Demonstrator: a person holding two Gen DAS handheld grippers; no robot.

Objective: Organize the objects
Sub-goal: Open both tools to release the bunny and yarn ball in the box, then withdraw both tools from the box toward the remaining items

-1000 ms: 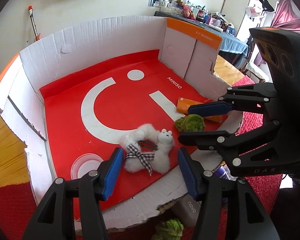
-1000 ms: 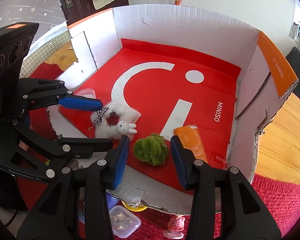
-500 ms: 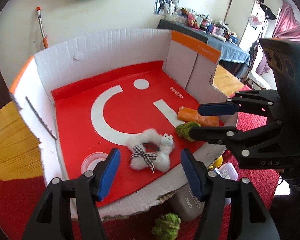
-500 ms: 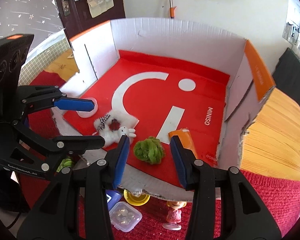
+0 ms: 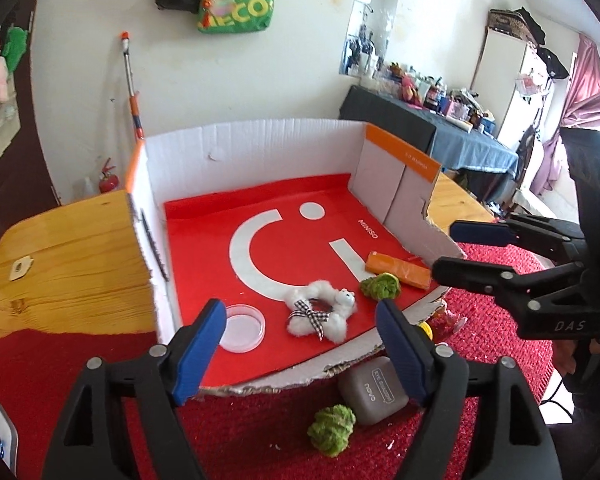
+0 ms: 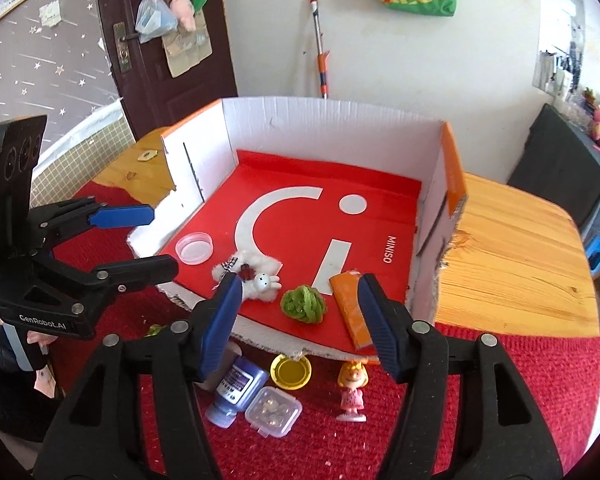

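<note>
An open cardboard box (image 5: 260,152) with a red floor holds a white fluffy rabbit scrunchie (image 5: 320,316), a green pompom (image 5: 380,286), an orange pack (image 5: 398,270) and a clear round lid (image 5: 242,328). My left gripper (image 5: 300,308) hovers above and in front of the scrunchie, jaws opening, nothing gripped. In the right wrist view my right gripper (image 6: 300,284) hangs over the green pompom (image 6: 304,304), jaws opening and empty, with the scrunchie (image 6: 252,276) at its left finger. Each gripper shows in the other's view, the right (image 5: 460,252) and the left (image 6: 156,242).
In front of the box's torn front edge, on a red mat (image 6: 500,360), lie a second green pompom (image 5: 332,428), a grey case (image 5: 374,390), a blue bottle (image 6: 236,390), a small clear box (image 6: 274,410), a yellow lid (image 6: 291,370) and a pink figurine (image 6: 352,388). Wooden tabletop (image 6: 508,248) flanks the box.
Both grippers have risen and drawn back from the box floor while their jaws widened. The scrunchie and the green pompom stay lying in the box.
</note>
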